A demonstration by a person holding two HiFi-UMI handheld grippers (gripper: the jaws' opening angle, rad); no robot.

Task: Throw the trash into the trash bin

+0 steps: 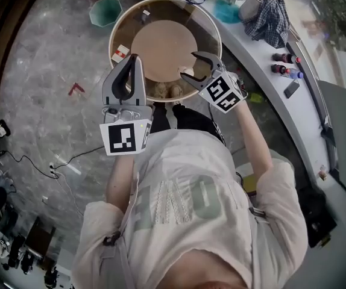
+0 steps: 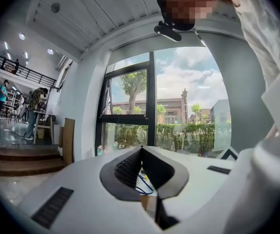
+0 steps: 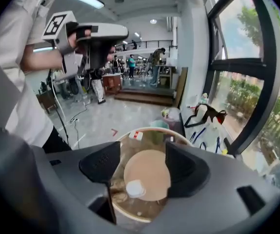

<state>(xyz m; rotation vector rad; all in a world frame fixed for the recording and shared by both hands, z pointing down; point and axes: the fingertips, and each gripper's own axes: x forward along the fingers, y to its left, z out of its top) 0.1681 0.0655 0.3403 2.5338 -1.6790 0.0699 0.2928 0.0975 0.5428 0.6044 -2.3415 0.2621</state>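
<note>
Currently on record, item by item.

- Trash bin (image 1: 125,32): round and open-topped, on the grey floor straight in front of the person, beside the curved white counter (image 1: 305,95). A tan disc (image 1: 164,50) lies inside it.
- Right gripper (image 1: 188,64): tilted down over the near rim of the bin, claw wide, nothing between the pads. Its own view looks between the spread jaws into the bin (image 3: 154,139).
- White trash piece (image 3: 135,188): small and crumpled, inside the bin's outline at the near edge of the tan disc and below the open right gripper (image 3: 144,155). Whether it rests there or is mid-fall cannot be told.
- Brownish lumps (image 1: 168,90): more refuse against the bin's near wall.
- Left gripper (image 1: 135,59): held level beside the bin, jaws pressed together and empty. Its view (image 2: 141,150) faces the windows.
- Progress, as a judgement: the drop looks made, with the white piece in the bin and both claws empty. No further loose trash is identifiable, so little appears left beyond drawing the grippers away.
</note>
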